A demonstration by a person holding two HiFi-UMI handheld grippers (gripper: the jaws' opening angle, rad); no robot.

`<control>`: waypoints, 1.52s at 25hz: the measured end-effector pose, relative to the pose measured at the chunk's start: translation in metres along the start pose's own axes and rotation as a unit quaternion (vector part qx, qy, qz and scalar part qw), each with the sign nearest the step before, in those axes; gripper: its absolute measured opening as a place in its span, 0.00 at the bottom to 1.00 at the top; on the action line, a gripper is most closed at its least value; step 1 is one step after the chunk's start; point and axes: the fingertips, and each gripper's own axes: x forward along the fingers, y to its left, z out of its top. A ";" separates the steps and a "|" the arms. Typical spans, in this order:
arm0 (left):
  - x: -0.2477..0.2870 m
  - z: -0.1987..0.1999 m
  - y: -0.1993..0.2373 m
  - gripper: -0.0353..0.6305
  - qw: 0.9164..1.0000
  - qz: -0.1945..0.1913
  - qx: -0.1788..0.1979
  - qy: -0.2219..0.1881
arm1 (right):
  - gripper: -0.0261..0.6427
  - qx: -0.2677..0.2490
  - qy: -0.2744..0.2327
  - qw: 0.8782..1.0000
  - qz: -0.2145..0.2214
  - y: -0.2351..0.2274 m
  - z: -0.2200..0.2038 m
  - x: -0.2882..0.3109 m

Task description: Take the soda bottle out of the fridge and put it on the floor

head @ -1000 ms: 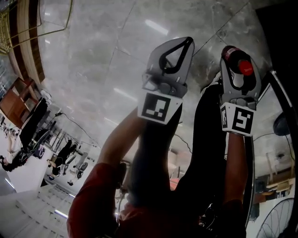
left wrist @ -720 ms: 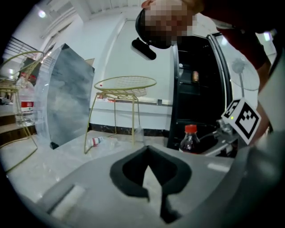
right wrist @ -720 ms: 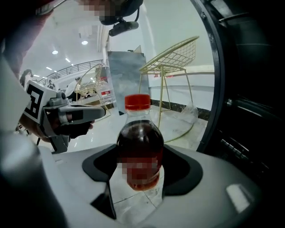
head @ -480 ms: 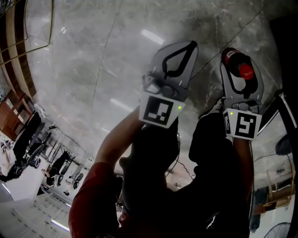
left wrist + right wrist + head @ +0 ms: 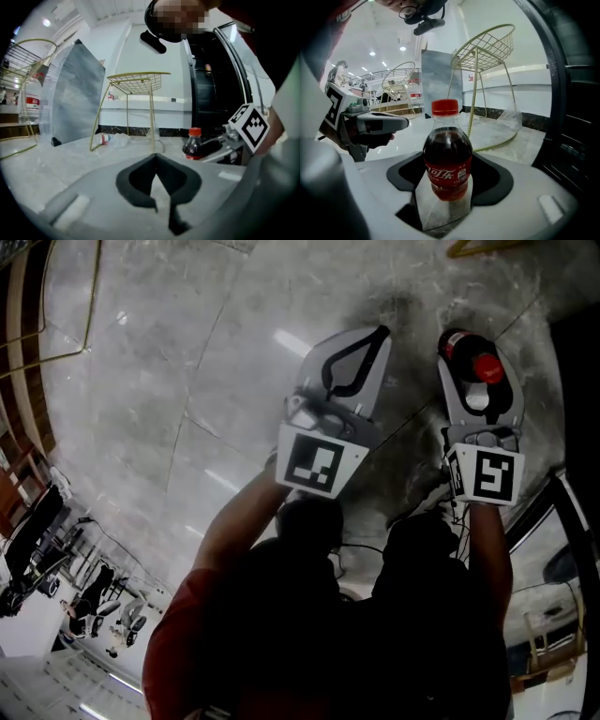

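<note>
The soda bottle, dark cola with a red cap and red label, stands upright between the jaws of my right gripper, which is shut on its body. From the head view its red cap shows inside the right gripper, low over the marble floor; whether its base touches the floor is hidden. My left gripper hangs just left of it, shut and empty, its tips meeting. In the left gripper view the bottle sits to the right.
A gold wire stool stands ahead on the floor, with a clear plastic bottle lying at its foot. A grey slab leans further left beside a big water jug. The dark open fridge is at the right.
Both grippers have sunk toward the floor, which now fills the head view. The bottle stays in the right gripper. The left gripper stays shut.
</note>
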 end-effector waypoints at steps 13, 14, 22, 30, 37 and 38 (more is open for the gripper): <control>-0.003 -0.011 0.015 0.05 0.999 0.029 -0.025 -0.013 | 0.48 -0.018 -0.002 1.000 0.019 -0.001 -0.001 0.040; -0.003 -0.012 0.015 0.05 0.999 0.029 -0.025 -0.011 | 0.48 -0.017 -0.004 1.000 0.020 -0.001 -0.001 0.040; -0.009 -0.020 0.011 0.05 0.999 0.028 -0.022 -0.004 | 0.48 -0.022 -0.047 0.998 0.026 -0.001 -0.003 0.039; -0.009 -0.017 0.012 0.05 0.999 0.031 -0.023 -0.009 | 0.48 -0.021 -0.047 0.998 0.026 -0.001 -0.003 0.039; -0.009 -0.017 0.012 0.05 0.999 0.032 -0.025 -0.012 | 0.49 -0.025 -0.053 0.998 0.019 -0.001 -0.004 0.039; -0.010 -0.018 0.012 0.05 0.999 0.032 -0.026 -0.012 | 0.49 -0.031 -0.051 0.998 0.019 -0.001 -0.005 0.039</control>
